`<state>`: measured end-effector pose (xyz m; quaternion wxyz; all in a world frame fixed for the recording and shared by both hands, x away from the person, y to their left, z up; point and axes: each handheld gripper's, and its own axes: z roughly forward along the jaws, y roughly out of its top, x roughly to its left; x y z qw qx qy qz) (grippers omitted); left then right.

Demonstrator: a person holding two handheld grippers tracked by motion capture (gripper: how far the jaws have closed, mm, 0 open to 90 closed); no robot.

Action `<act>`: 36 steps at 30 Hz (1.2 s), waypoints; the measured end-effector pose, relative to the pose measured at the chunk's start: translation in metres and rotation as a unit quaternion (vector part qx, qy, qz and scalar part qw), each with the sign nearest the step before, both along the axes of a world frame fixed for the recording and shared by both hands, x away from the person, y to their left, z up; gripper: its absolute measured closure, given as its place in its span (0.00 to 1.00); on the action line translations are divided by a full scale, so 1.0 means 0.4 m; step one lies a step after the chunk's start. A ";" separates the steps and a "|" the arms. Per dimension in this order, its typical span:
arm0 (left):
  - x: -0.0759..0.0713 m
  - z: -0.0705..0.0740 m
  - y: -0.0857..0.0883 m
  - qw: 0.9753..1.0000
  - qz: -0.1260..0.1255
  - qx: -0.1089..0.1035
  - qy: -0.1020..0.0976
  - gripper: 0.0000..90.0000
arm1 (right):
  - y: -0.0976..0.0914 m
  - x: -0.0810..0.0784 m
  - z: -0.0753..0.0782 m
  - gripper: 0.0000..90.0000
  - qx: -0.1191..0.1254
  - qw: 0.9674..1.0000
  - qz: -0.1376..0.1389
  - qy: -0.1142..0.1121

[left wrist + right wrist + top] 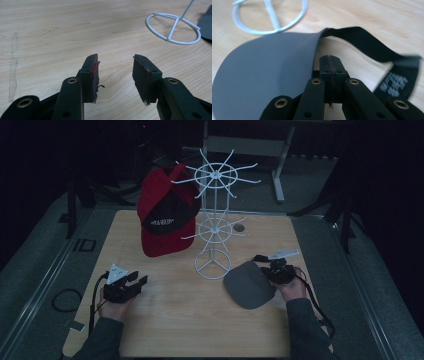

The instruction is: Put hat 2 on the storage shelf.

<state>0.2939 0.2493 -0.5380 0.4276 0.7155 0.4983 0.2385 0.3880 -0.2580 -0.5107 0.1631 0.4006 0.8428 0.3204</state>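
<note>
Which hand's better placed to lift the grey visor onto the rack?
Right: its tongs are shut beside the grey visor, near the rack. Left tongs sit open across the table.

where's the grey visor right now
In the high view the flat grey visor lies on the wooden table, front right, beside the white wire rack's ring base, next to the right gripper.
</note>
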 end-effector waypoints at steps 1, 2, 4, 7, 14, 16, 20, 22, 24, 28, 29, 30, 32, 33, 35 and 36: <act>0.000 0.000 0.000 1.000 -0.001 0.000 0.001 0.63 | 0.005 -0.009 -0.002 1.00 0.001 1.000 0.011 0.005; 0.000 0.000 -0.001 1.000 -0.001 0.000 0.001 0.63 | 0.011 -0.019 -0.005 1.00 0.002 1.000 0.022 0.012; -0.001 -0.001 -0.002 1.000 -0.002 0.001 0.000 0.63 | 0.022 -0.036 -0.012 1.00 -0.007 0.999 0.046 0.024; -0.002 0.000 -0.002 1.000 -0.003 0.001 0.000 0.63 | 0.018 -0.045 -0.010 1.00 -0.010 0.999 0.043 0.013; -0.001 -0.001 0.000 1.000 -0.002 0.000 0.001 0.63 | -0.049 -0.029 0.007 0.87 -0.004 0.999 -0.033 -0.003; -0.001 -0.002 -0.001 1.000 -0.003 0.000 0.002 0.62 | -0.069 -0.026 0.007 0.81 0.001 0.998 -0.056 -0.003; -0.001 -0.002 -0.001 1.000 -0.002 0.000 0.002 0.62 | -0.106 -0.016 0.001 0.70 0.007 0.995 -0.104 -0.003; -0.001 -0.002 -0.001 1.000 -0.002 0.000 0.003 0.62 | -0.121 -0.010 -0.004 0.64 0.005 0.992 -0.126 -0.003; -0.001 -0.003 -0.001 1.000 -0.002 0.000 0.003 0.62 | -0.136 -0.005 -0.007 0.59 0.006 0.990 -0.143 -0.001; 0.000 -0.004 -0.001 1.000 -0.003 0.000 0.004 0.62 | -0.155 0.002 -0.016 0.49 0.001 0.988 -0.154 -0.005; 0.000 -0.004 -0.001 1.000 -0.003 -0.001 0.004 0.62 | -0.158 0.003 -0.019 0.48 -0.002 0.988 -0.155 -0.004; 0.000 -0.004 -0.001 1.000 -0.002 -0.002 0.004 0.62 | -0.160 0.005 -0.022 0.48 -0.008 0.988 -0.156 -0.004; 0.000 -0.003 0.000 1.000 -0.001 -0.002 0.003 0.62 | -0.162 0.008 -0.031 0.48 -0.013 0.988 -0.155 0.002; -0.001 -0.003 0.000 1.000 -0.002 -0.002 0.003 0.62 | -0.163 0.010 -0.037 0.48 -0.017 0.988 -0.156 0.005; -0.001 -0.004 0.000 1.000 -0.001 -0.003 0.003 0.62 | -0.165 0.014 -0.048 0.49 -0.017 0.987 -0.156 0.013; 0.000 -0.004 0.000 1.000 -0.001 -0.003 0.002 0.62 | -0.166 0.016 -0.054 0.49 -0.017 0.987 -0.157 0.017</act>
